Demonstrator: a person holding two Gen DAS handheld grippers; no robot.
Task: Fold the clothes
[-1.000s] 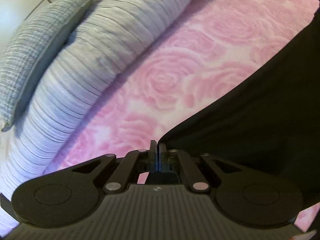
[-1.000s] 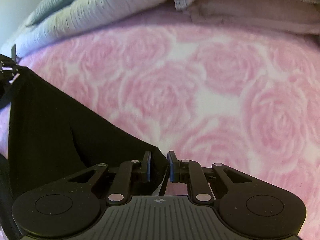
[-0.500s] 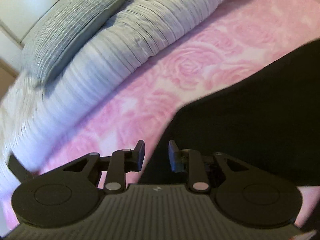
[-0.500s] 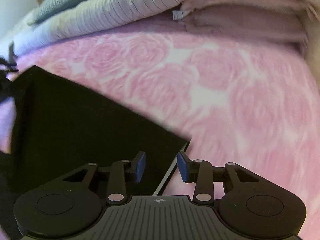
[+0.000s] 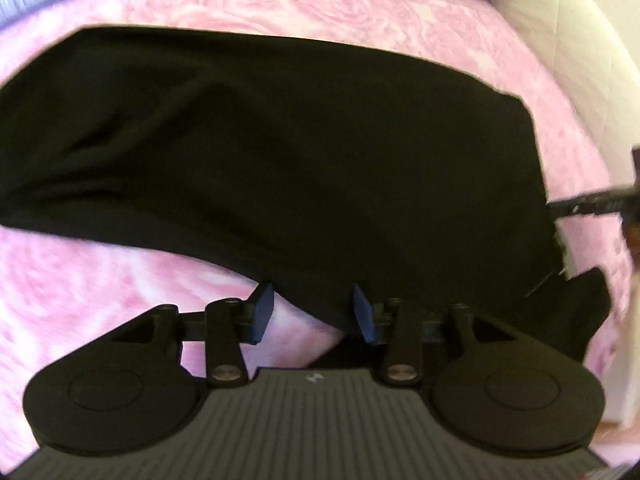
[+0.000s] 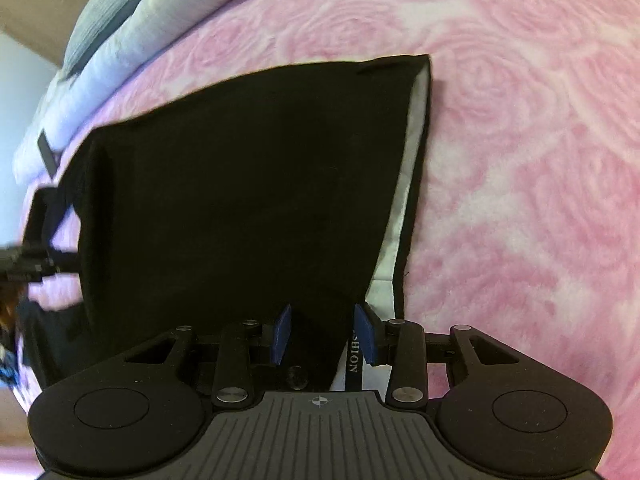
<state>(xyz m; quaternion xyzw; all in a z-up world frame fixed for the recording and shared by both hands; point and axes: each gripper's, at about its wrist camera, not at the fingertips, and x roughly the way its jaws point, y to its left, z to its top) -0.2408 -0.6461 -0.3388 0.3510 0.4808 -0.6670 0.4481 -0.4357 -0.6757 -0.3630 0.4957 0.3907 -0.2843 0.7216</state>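
Observation:
A black garment (image 5: 280, 152) lies folded flat on the pink rose-patterned blanket (image 5: 80, 280). My left gripper (image 5: 312, 312) is open just above its near edge, holding nothing. In the right wrist view the same garment (image 6: 248, 184) shows a white inner layer (image 6: 404, 184) along its right side and a black strap with lettering near the jaws. My right gripper (image 6: 326, 332) is open over the garment's near corner, holding nothing. The other gripper shows at the far left (image 6: 32, 256).
Grey-white ribbed pillows (image 6: 120, 40) lie along the far edge of the bed. A cardboard box (image 6: 40, 8) stands behind them. A white surface (image 5: 580, 60) borders the bed at the far right in the left wrist view.
Both grippers have opened and let go of the black garment, then pulled back and turned over it. The garment now lies flat on the blanket.

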